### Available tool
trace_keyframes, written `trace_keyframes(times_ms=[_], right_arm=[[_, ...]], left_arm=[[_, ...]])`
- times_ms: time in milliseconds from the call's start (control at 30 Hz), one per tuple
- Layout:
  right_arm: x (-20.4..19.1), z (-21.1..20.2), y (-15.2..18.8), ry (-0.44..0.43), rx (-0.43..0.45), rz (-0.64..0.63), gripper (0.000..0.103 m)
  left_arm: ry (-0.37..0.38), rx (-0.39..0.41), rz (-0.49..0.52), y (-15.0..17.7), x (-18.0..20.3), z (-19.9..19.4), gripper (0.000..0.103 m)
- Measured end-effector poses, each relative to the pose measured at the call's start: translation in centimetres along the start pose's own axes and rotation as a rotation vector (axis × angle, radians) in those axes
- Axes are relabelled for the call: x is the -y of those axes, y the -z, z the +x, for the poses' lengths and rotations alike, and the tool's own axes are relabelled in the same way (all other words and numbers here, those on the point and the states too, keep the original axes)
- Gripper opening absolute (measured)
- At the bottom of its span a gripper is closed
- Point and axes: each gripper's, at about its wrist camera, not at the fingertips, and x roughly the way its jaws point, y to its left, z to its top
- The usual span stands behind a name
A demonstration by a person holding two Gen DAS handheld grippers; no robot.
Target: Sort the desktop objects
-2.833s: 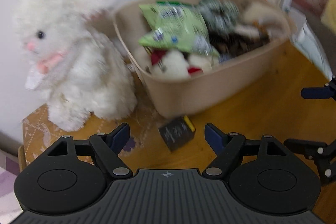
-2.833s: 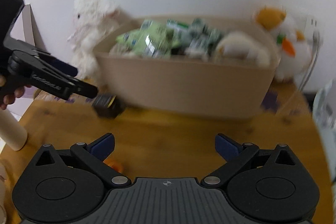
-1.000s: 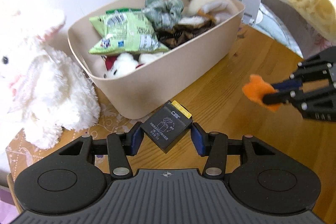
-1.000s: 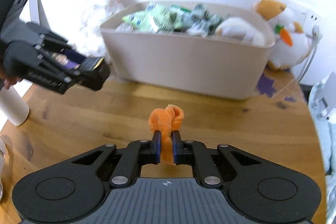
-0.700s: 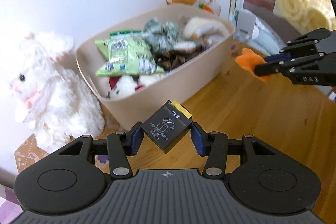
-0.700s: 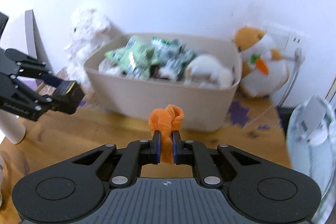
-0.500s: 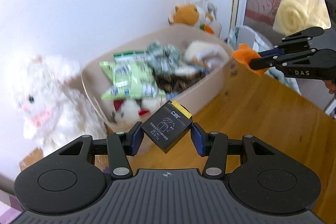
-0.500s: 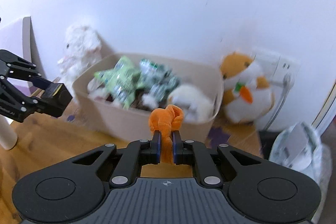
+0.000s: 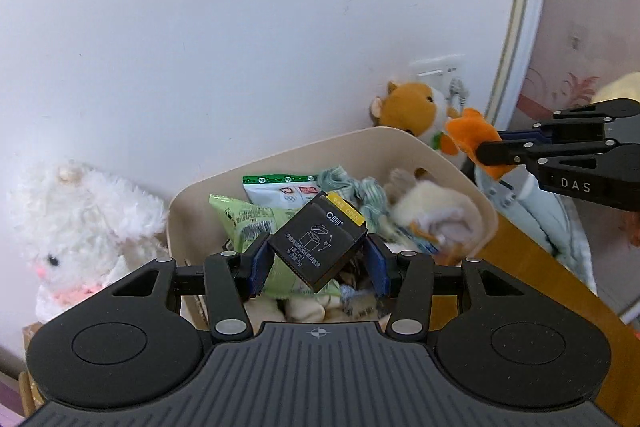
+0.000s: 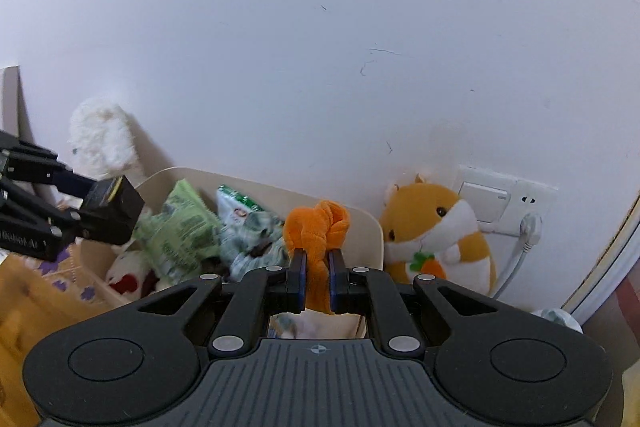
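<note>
My left gripper (image 9: 317,265) is shut on a small black box (image 9: 317,240) with a yellow strip, held tilted above the near end of the beige bin (image 9: 404,138). That bin is full of snack bags and soft toys. My right gripper (image 10: 317,281) is shut on an orange cloth scrunchie (image 10: 318,229), up over the bin's (image 10: 370,223) right end. In the left wrist view the right gripper (image 9: 486,151) comes in from the right with the orange scrunchie (image 9: 470,137). In the right wrist view the left gripper (image 10: 84,213) carries the black box (image 10: 114,209) at the left.
A white plush rabbit (image 9: 76,227) sits left of the bin against the wall. An orange and white plush hamster (image 10: 438,231) stands right of it, under a wall socket (image 10: 506,201) with a plugged cable. The wooden desk (image 9: 532,279) edge runs down the right.
Both grippers have risen and moved toward the bin with their loads. The black box now hangs over the bin's contents, and the scrunchie has come up over its far right rim.
</note>
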Motion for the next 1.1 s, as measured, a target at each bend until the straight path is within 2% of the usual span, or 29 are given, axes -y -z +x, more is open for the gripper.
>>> trace_keyframes(times_ms=[167, 333, 367, 400, 433, 467, 533, 600, 633, 667, 933, 1100], right_arm=[[-0.5, 2.1, -0.3, 0.01, -0.007, -0.024, 0.011], [-1.1, 4.4, -0.1, -0.009, -0.04, -0.003, 0.013], [-1.3, 4.9, 0.0, -0.009, -0.051, -0.003, 0.017], [-1.4, 5.3, 0.2, -0.01, -0.058, -0.005, 0.029], [-1.5, 5.5, 0.4, -0.014, -0.073, -0.004, 0.037], [-1.6, 5.6, 0.5, -0.013, -0.083, 0.001, 0.04], [-1.7, 5.3, 0.8, -0.015, -0.077, -0.001, 0.052], [-1.7, 4.7, 0.9, -0.022, -0.071, -0.007, 0.062], [-1.6, 4.3, 1.0, -0.02, -0.071, -0.009, 0.066], [-1.5, 4.0, 1.0, -0.021, -0.072, -0.006, 0.068], [-0.7, 0.6, 1.0, -0.035, -0.085, 0.042, 0.103], [-0.5, -1.4, 1.0, -0.046, -0.101, 0.092, 0.103]], left_arm=[[-0.052, -0.009, -0.067, -0.2, 0.2, 2.3, 0.05], [-0.094, -0.017, -0.09, -0.1, 0.9, 3.7, 0.051], [-0.093, -0.014, -0.11, 0.0, 0.9, 3.8, 0.05], [-0.091, -0.01, -0.132, 0.0, 0.9, 3.8, 0.051], [-0.091, -0.007, -0.148, 0.0, 1.0, 3.8, 0.051], [-0.095, -0.005, -0.158, 0.1, 1.0, 3.8, 0.053], [-0.113, -0.001, -0.158, 0.1, 1.2, 3.7, 0.066], [-0.145, 0.002, -0.153, 0.2, 1.4, 3.5, 0.076], [-0.154, 0.001, -0.155, 0.3, 1.4, 3.3, 0.077], [-0.159, 0.0, -0.158, 0.3, 1.3, 3.2, 0.078], [-0.199, -0.061, -0.178, 0.8, 1.2, 1.4, 0.079], [-0.227, -0.047, -0.123, 1.0, 2.4, -1.2, 0.079]])
